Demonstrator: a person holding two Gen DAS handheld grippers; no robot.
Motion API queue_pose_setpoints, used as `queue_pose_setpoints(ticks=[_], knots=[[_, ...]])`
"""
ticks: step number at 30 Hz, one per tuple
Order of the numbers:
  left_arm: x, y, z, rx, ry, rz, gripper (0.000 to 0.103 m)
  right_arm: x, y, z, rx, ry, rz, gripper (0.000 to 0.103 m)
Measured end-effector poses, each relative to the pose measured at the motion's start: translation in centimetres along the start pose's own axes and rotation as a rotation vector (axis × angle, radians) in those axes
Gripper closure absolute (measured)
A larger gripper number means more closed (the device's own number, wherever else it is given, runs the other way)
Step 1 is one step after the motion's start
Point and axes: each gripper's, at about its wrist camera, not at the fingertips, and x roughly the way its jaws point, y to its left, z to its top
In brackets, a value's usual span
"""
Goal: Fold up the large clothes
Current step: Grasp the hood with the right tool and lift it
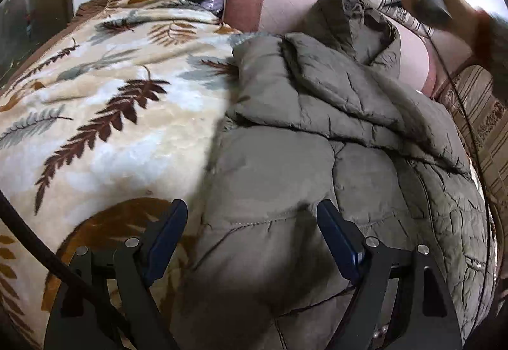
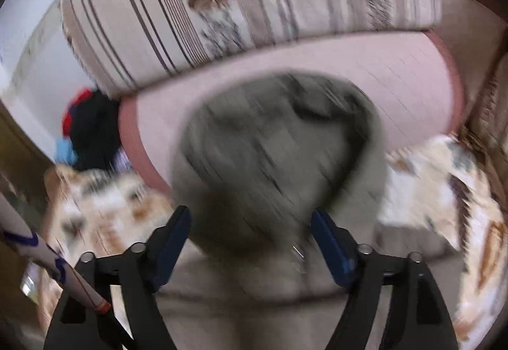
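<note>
Left gripper [image 1: 252, 216] low over quilted olive jacket [image 1: 317, 127], jaws wide apart, gripping nothing. Jacket spread on leaf-print blanket [image 1: 95, 96], collar end up near pink cushion [image 1: 263, 0], one sleeve folded across the body. Right gripper [image 2: 250, 223] also spread and empty — view blurred, probably over the hood end. Mid-fold, between grasps. Next: pick a hem or side edge, clamp, carry across.
</note>
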Motion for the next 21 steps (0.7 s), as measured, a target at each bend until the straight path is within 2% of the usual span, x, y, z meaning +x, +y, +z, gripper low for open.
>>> queue_pose_setpoints(ticks=[3,9,11,12,15,21], knots=[[0.9,0.5,0.1,-0.023,0.040,-0.024,0.020,2.6,1.4,2.5,0.045,-0.031,0.006,0.016],[2.0,1.0,0.1,-0.064,0.081,-0.056,0.020,8.6,1.6,4.0,0.125,0.007,-0.015,0.018],[2.0,0.9,0.1,-0.061,0.082,-0.054,0.020,9.7,1.5,3.6,0.106,0.030,-0.025,0.061],[2.0,0.8,0.1,-0.059,0.082,-0.052,0.020,10.1,1.5,3.3,0.085,0.061,-0.008,0.094],[1.9,0.7,0.2,-0.051,0.079,-0.042,0.020,7.9,2.0,2.2,0.006,0.034,-0.048,0.095],[0.9,-0.2,-0.1,-0.010,0.046,-0.003,0.020,-1.1,3.1,-1.4,-0.141,-0.013,-0.070,0.097]])
